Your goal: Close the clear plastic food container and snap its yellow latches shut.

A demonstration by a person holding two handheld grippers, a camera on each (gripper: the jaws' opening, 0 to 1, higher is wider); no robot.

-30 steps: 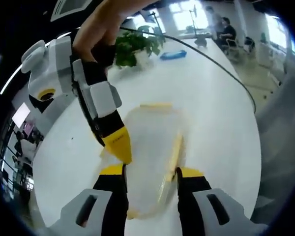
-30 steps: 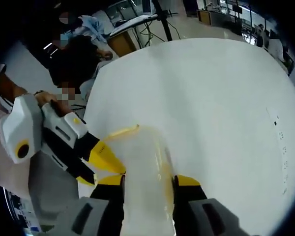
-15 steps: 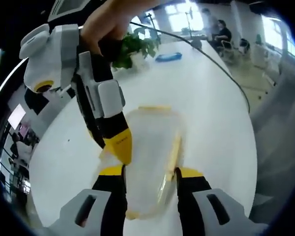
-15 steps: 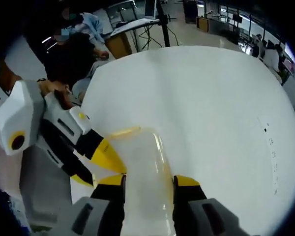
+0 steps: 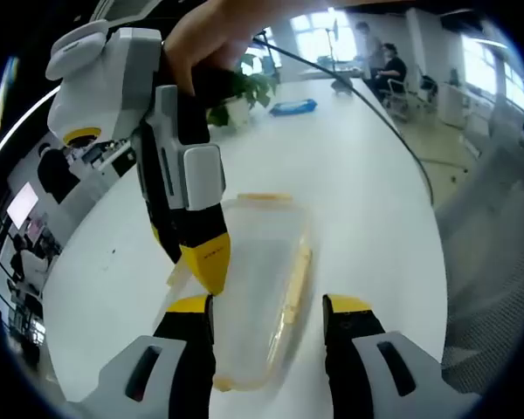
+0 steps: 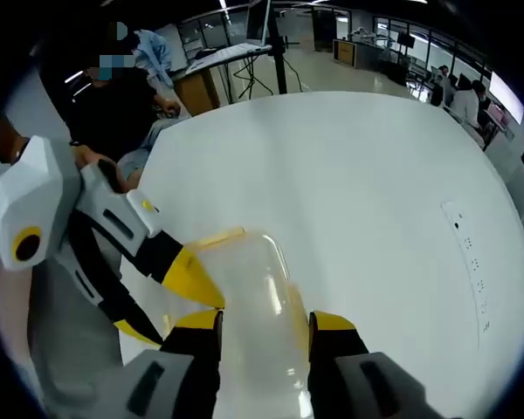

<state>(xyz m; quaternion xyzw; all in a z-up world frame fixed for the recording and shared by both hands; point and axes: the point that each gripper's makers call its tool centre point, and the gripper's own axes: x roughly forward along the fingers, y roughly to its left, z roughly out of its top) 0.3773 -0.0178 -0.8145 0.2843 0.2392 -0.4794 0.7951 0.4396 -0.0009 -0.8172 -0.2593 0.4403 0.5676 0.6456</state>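
The white desk [image 5: 367, 183] carries the clear food container [image 5: 253, 288], which lies flat near its edge so both tools can bear down on it from opposite sides. The container sits between the spread, released jaws of the left gripper [image 5: 266, 305], its lid seemingly down and one yellow latch [image 5: 295, 284] running along the long side; another yellow latch [image 5: 264, 197] shows at the far end. The right gripper [image 6: 264, 319] also straddles the container [image 6: 249, 305], jaws parted and grasping nothing, probably steadying it for latching. Compared with a second ago, the left gripper's jaws stand wider apart and the container looks more squarely lined up; the right gripper's spacing seems unchanged.
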